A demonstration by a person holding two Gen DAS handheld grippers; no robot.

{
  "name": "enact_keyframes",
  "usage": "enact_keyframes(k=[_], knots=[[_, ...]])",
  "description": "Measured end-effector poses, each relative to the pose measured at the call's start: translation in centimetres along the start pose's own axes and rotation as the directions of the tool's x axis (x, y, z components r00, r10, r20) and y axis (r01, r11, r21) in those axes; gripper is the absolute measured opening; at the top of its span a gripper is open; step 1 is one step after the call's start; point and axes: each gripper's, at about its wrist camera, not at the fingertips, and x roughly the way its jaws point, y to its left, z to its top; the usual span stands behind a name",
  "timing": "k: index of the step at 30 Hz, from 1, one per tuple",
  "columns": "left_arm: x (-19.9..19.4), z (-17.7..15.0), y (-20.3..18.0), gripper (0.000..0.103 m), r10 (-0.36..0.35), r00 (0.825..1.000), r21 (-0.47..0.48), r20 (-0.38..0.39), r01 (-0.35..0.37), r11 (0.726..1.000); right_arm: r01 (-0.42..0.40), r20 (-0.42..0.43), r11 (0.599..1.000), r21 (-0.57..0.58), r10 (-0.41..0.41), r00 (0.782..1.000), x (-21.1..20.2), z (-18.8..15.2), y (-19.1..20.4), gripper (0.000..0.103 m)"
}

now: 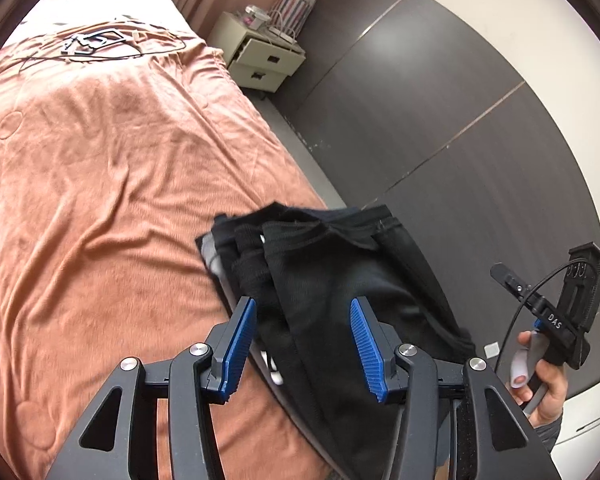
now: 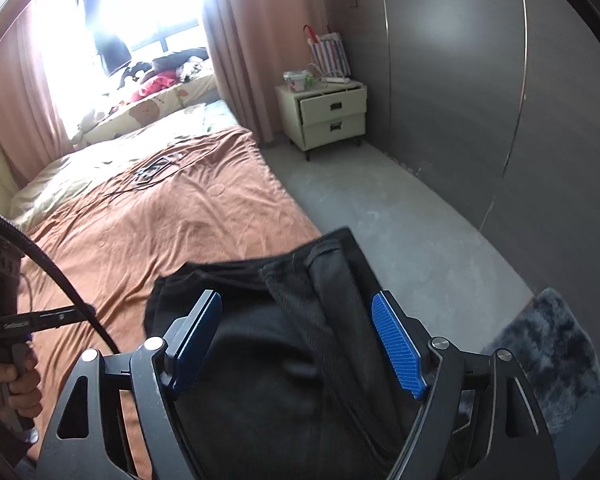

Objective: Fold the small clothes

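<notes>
Orange-brown bedspread [image 1: 100, 208] extends wide and unobstructed ahead and left of both claws. Folded black garment [image 1: 324, 280] lies at the bed's right edge, long axis running away from the claws, ribbed waistband at the far end, directly beneath and ahead of them. Left gripper [image 1: 304, 344] stands apart, clamping nothing; right gripper [image 2: 300, 344] likewise apart over the cloth. Cream nightstand [image 2: 328, 114] stands far ahead-right; cables [image 1: 96, 44] lie far ahead.
</notes>
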Motion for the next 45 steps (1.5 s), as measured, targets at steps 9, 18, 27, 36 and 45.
enact_keyframes(k=[9, 18, 27, 36, 45], knots=[[-3.7, -3.0, -3.2, 0.053, 0.039, 0.999, 0.078, 0.003, -0.039, 0.996, -0.012, -0.042, 1.0, -0.002, 0.012, 0.999, -4.1, -1.5, 0.0, 0.076], [-5.3, -4.3, -3.7, 0.054, 0.08, 0.997, 0.089, 0.011, -0.081, 0.993, -0.074, -0.07, 0.997, 0.019, 0.076, 0.995, -1.2, -2.0, -0.8, 0.057], [-2.0, -3.9, -0.5, 0.054, 0.087, 0.996, 0.064, -0.017, -0.086, 0.994, -0.063, -0.213, 0.998, -0.001, 0.062, 0.975, 6.7, -0.6, -0.8, 0.038], [2.0, -3.4, 1.7, 0.054, 0.094, 0.994, 0.063, -0.062, -0.09, 0.994, 0.139, -0.2, 0.99, 0.012, -0.134, 0.971, 10.2, 3.5, -4.0, 0.038], [5.4, -1.8, 1.2, 0.054, 0.046, 0.996, 0.089, -0.074, -0.039, 0.995, 0.185, -0.144, 0.981, 0.062, -0.175, 0.974, 7.1, 4.0, -7.7, 0.038]])
